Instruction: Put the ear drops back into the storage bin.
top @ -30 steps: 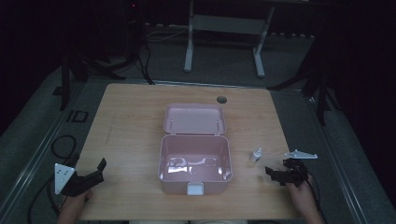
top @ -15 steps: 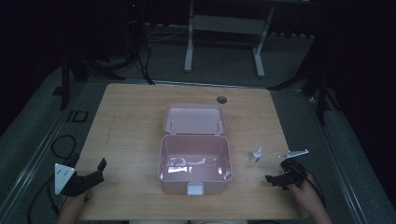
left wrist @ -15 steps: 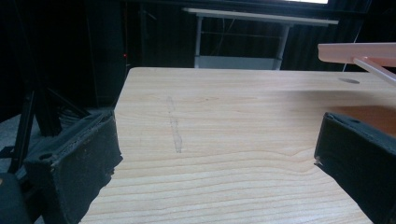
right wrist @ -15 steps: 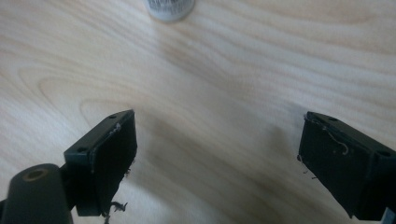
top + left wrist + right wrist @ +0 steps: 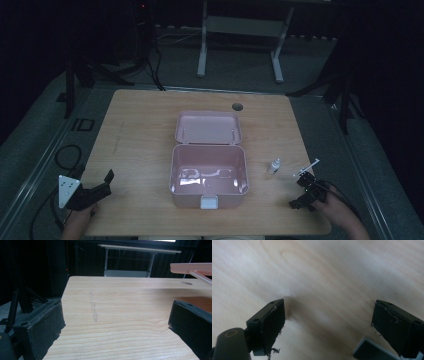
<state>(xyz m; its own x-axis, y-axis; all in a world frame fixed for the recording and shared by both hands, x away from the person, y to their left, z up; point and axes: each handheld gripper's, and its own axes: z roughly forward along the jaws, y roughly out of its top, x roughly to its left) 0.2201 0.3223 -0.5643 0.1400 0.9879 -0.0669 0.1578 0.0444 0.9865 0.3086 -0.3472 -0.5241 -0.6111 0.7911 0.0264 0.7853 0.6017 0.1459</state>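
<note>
Your right claw (image 5: 305,192) gapes wide, empty, over bare table (image 5: 140,130) near the small bottle (image 5: 273,166) (standing beside the open pink box (image 5: 208,175)); your left claw (image 5: 97,187) is wide too

I can read no text, label, brand or number anywhere: none on the pink box (image 5: 209,170), none on the small bottle (image 5: 273,166), none on my bench (image 5: 140,130).
</note>
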